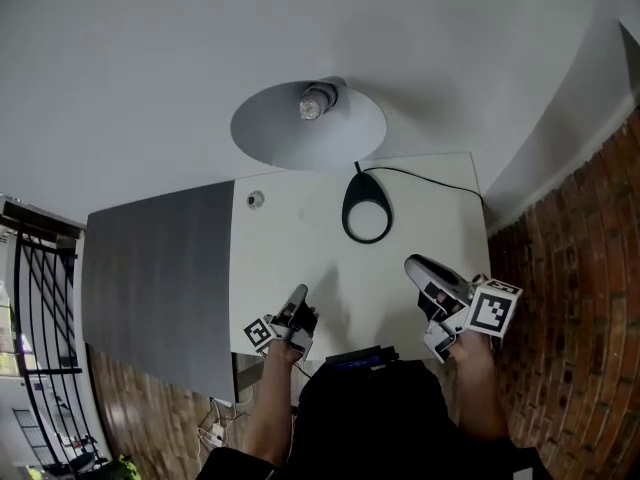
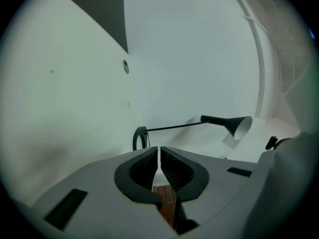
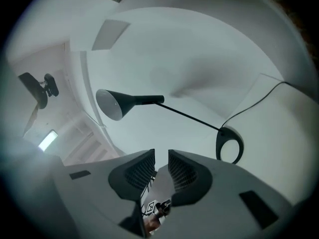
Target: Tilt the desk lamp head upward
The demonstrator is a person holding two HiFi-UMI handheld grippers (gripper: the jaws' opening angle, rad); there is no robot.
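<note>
We see the lamp head [image 3: 124, 101] as matt black, perhaps metal; the table [image 1: 300, 268] is smooth matt white; the brick wall [image 1: 585, 268] is rough.

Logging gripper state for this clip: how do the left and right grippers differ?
The left gripper has its jaws together, only a thin slit between them; the right gripper has its jaws clearly apart. In the head view the left gripper sits left of the lamp base, the right gripper right of it. Both are empty and touch neither the base nor the lamp head.
</note>
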